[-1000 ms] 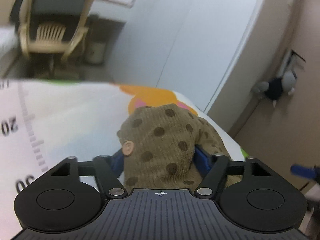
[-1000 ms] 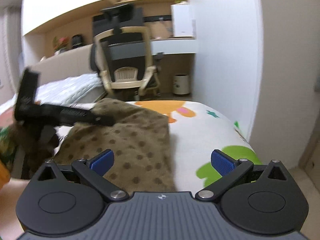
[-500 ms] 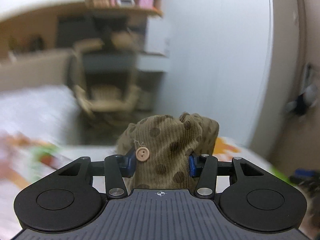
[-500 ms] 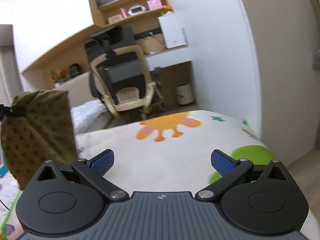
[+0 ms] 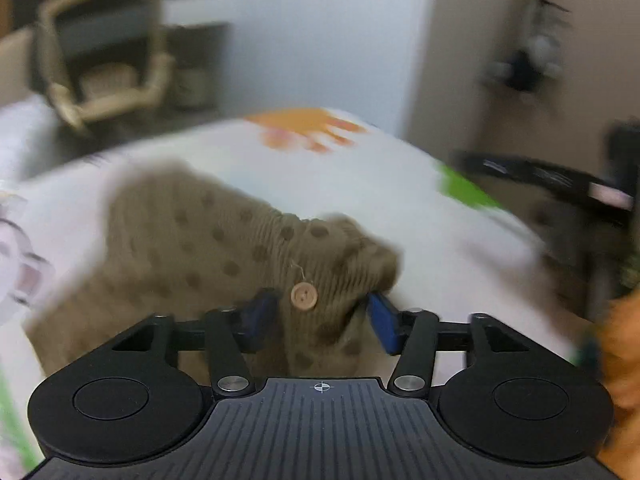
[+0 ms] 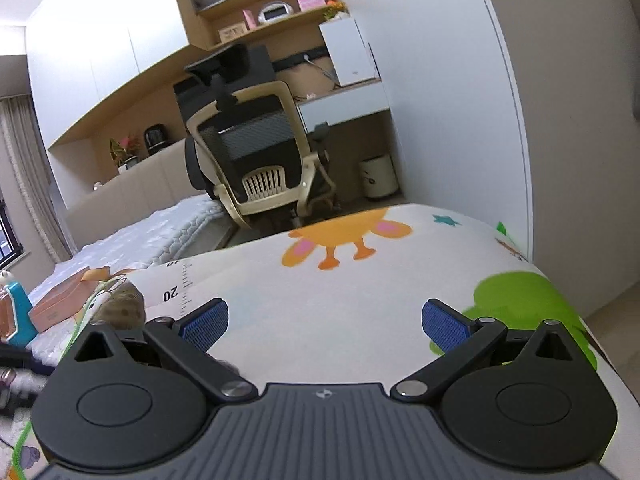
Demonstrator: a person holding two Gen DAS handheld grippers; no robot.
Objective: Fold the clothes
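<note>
The printed mat (image 6: 360, 280) is lying bare at twelve o'clock of the right gripper (image 6: 324, 322), its jaws spread apart. The left gripper (image 5: 318, 314) is clamping the brown dotted garment (image 5: 192, 240), which is trailing toward ten o'clock. Released mid-swing, the bunched cloth risks landing crumpled; its button (image 5: 304, 296) could snag.

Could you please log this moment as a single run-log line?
left gripper: shut on brown dotted garment | right gripper: open, empty | garment on printed mat
</note>
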